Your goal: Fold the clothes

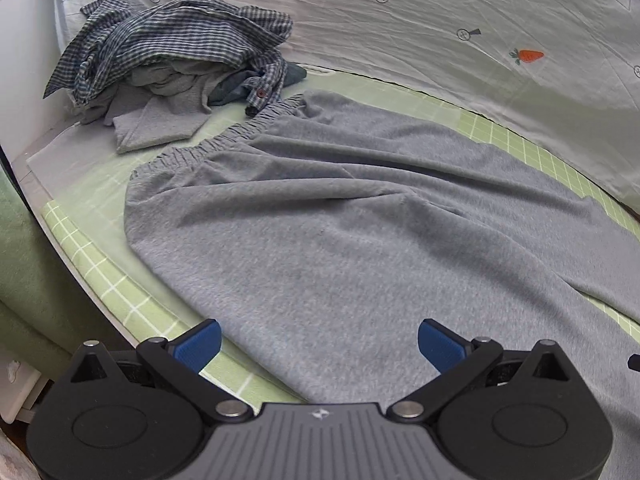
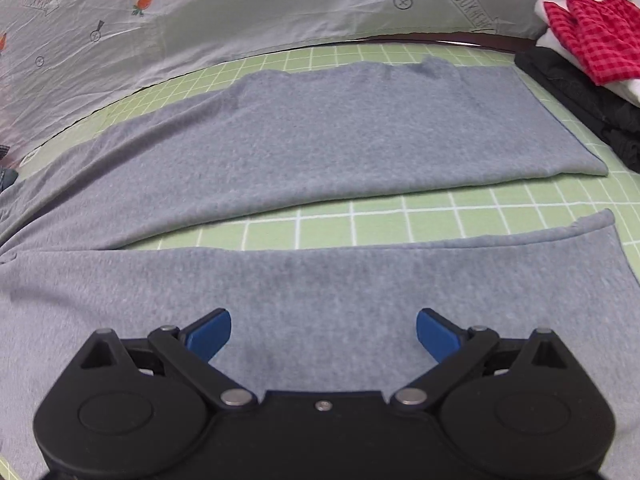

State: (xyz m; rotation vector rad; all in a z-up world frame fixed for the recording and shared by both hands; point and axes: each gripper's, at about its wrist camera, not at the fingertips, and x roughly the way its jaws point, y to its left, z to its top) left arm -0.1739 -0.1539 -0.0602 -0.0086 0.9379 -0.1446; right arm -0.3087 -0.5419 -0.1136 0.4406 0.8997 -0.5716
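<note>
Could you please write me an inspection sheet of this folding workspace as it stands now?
Surface: green grid mat, bare between the trouser legs.
Job's things: grey sweatpants spread flat, elastic waistband toward the pile, two legs lying apart, not yet folded.
Clutter: unfolded pile topped by a blue checked shirt beside the waistband; stack with a red checked garment on white and dark clothes past the leg ends.
Grippers: left gripper open, empty, over the sweatpants' near edge; right gripper open, empty, over the near leg.
Cables: nothing seen.
Surroundings: pale sheet with carrot prints behind the mat; green fabric at the left.
</note>
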